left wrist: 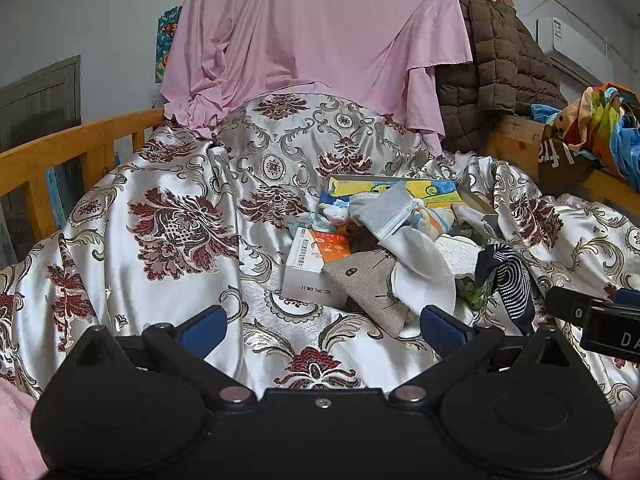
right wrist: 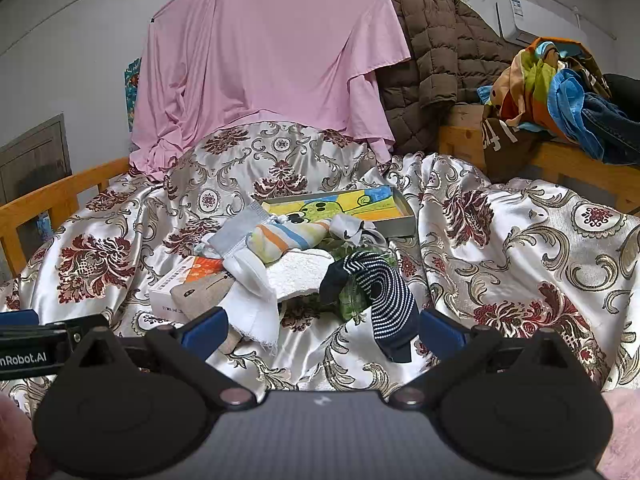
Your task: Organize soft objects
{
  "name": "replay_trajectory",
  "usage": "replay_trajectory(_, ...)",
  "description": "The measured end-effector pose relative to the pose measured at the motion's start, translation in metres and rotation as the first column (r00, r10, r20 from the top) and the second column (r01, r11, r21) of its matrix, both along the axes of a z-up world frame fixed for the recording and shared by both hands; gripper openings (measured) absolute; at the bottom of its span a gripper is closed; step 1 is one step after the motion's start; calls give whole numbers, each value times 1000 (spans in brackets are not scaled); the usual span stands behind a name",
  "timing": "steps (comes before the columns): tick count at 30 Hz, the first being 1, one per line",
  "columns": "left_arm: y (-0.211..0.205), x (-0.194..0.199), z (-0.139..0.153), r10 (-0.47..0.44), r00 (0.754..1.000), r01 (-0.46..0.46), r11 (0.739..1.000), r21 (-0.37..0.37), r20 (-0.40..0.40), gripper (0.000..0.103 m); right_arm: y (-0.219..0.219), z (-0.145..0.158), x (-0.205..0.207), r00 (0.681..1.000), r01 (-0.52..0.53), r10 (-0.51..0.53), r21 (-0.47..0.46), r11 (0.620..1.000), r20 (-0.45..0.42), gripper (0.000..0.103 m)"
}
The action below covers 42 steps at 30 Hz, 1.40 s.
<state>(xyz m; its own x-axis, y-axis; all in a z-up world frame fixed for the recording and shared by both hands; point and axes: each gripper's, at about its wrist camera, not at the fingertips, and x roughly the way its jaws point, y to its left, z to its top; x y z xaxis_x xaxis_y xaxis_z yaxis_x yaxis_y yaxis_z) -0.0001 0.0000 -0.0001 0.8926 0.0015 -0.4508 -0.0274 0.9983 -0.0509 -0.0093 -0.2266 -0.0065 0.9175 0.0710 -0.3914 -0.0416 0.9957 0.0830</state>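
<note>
Spreading across a bed, a shiny satin bedspread [left wrist: 168, 184] with dark red floral medallions carries a small heap of soft things near its middle. The left gripper [left wrist: 324, 330] hovers low over the cloth with its blue-padded jaws spread wide and nothing between them. The right gripper [right wrist: 324, 330] is likewise wide open and empty, just short of the heap.

At the front of the heap lies a navy sock with white stripes [right wrist: 384, 300], draped over something green-patterned, possibly a plastic bag, though the view is too cluttered to be sure. To its left sits a white towel [right wrist: 294, 274], and a white cloth [right wrist: 252, 300] with a frayed edge trails down toward the right gripper's left finger. A beige sock with small dark marks [left wrist: 370, 286] rests against a white and orange carton [left wrist: 308, 270]. Behind these lie a grey face mask [left wrist: 386, 210] and a sock striped in orange, blue and yellow [right wrist: 280, 240]. At the back is a shallow tray-like box [right wrist: 400, 222] with a colourful cartoon print inside; a small pale sock hangs over its near edge.

A pink sheet [left wrist: 316, 28] hangs at the head of the bed, beside a brown quilted jacket [right wrist: 436, 60]. A wooden bed rail [left wrist: 60, 148] runs along the left, and colourful clothes [right wrist: 556, 84] pile up on the right
</note>
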Motion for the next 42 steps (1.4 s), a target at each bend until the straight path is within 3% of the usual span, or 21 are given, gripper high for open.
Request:
replay_trajectory(19,2,5,0,-9,1000,9,1000,0,-15,102,6,-2,-3,1000,-7,7,2,1000,-7,103)
replay_trajectory(29,-10,32,9,-79,997,79,995,64,-8,102,-7,2,20,998,21,-18,49,999,-63,103)
replay_trajectory(36,-31,78,16,-228,974,227,967,111,-13,102,-39,2,66,995,18,-6,113,993,-103,103)
replay_trajectory(42,-59,121,8,-358,933,359,915,185,-36,102,-58,-2,110,992,-30,44,114,993,-119,103)
